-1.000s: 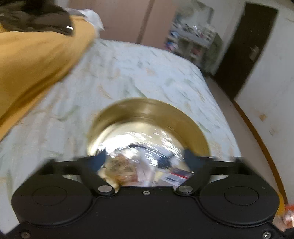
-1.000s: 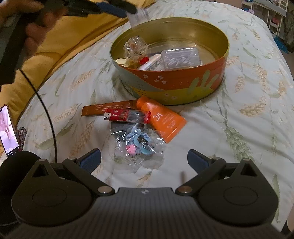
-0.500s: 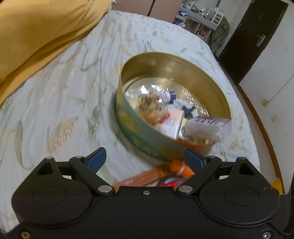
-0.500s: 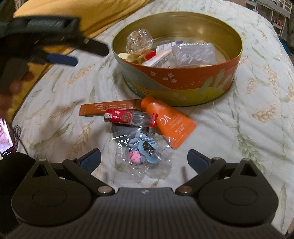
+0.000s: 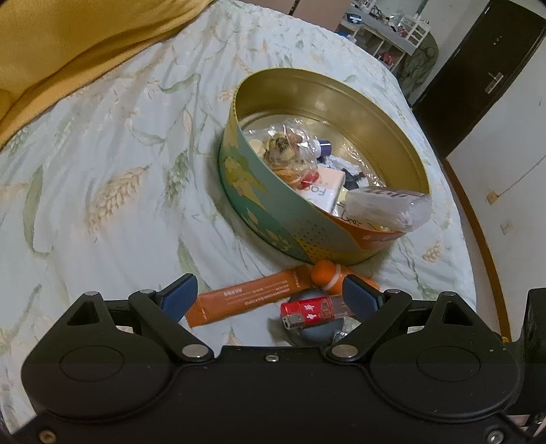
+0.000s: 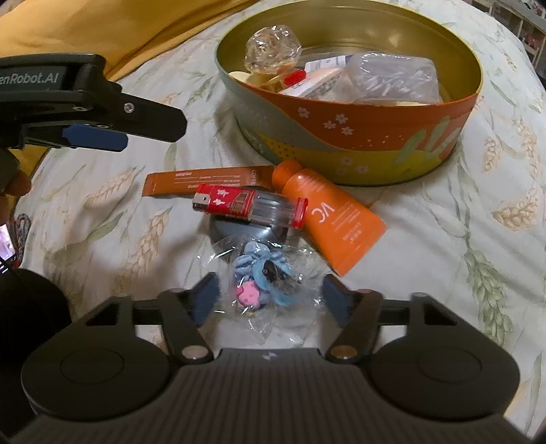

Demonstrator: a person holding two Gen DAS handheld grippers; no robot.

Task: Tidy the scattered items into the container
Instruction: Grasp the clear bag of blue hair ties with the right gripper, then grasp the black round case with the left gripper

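Observation:
A round tin [image 5: 259, 205] [image 6: 358, 136] sits on the bed and holds several items. In front of it lie an orange sachet [image 5: 245, 300] [image 6: 204, 179], a red lighter [image 5: 309, 310] [image 6: 249, 206], an orange tube [image 5: 329, 275] [image 6: 327, 215], a grey disc [image 6: 239, 230] and a clear bag of small toys [image 6: 262, 273]. My left gripper [image 5: 269, 293] is open and empty above the sachet and lighter; it also shows in the right wrist view [image 6: 102, 126]. My right gripper [image 6: 269, 293] is open, its fingers on either side of the toy bag.
A yellow blanket [image 5: 68, 44] [image 6: 119, 30] lies along the left of the bed. The bed's right edge [image 5: 457, 239] drops to the floor. A phone [image 6: 5, 242] lies at the far left.
My left gripper has pulled back from over the tin and come down over the sachet and lighter. My right gripper has moved forward and narrowed around the toy bag.

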